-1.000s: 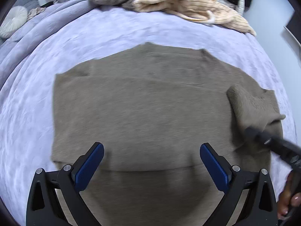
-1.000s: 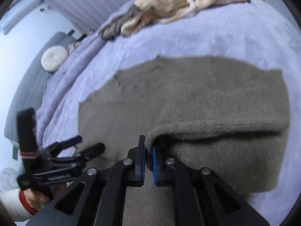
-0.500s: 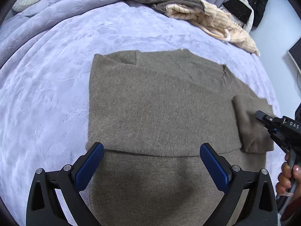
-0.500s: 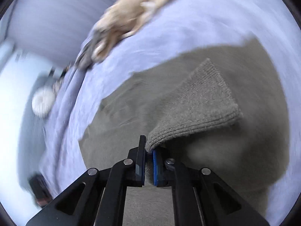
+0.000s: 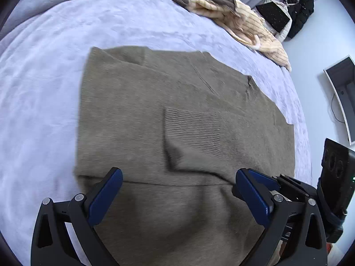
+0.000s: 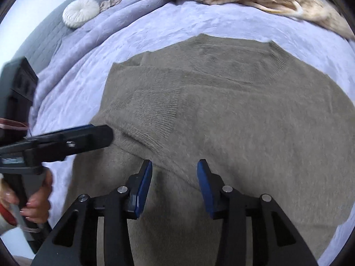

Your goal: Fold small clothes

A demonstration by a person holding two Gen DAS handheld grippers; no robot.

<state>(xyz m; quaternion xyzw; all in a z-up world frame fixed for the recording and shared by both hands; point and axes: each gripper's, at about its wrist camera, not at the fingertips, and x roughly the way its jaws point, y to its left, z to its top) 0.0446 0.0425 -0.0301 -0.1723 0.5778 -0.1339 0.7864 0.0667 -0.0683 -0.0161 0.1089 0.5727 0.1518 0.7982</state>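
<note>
From my left wrist camera I see the taupe sweater (image 5: 137, 115) spread flat over the lavender bedspread (image 5: 40, 93), filling the middle of the view, its neckline toward twelve o'clock. One sleeve (image 5: 190, 133) is folded in across the body, its ribbed cuff lying near the centre of the sweater, just past my fingertips. My left gripper (image 5: 178, 196) hovers at six o'clock over the hem end of the sweater with its jaws spread wide and nothing between the blue pads (image 5: 106, 196); I am not gripping anything on that side. My right gripper (image 6: 175, 182) has just been opening: its jaws are now parted and released, the pads clear of the knit, with only the sweater surface lying beneath the gap. In the right wrist view the folded sleeve (image 6: 153, 119) runs from about ten o'clock down toward my fingertips, and the sweater's collar (image 6: 275, 55) sits at one o'clock. The left gripper (image 6: 66, 141) shows there at nine o'clock, held by a hand (image 6: 37, 201) at eight o'clock. A heap of other clothes (image 5: 233, 13), cream and grey-brown, lies at the far edge of the bed around one o'clock, well apart from the sweater. A round white cushion (image 6: 81, 13) rests at eleven o'clock in the right view.
</note>
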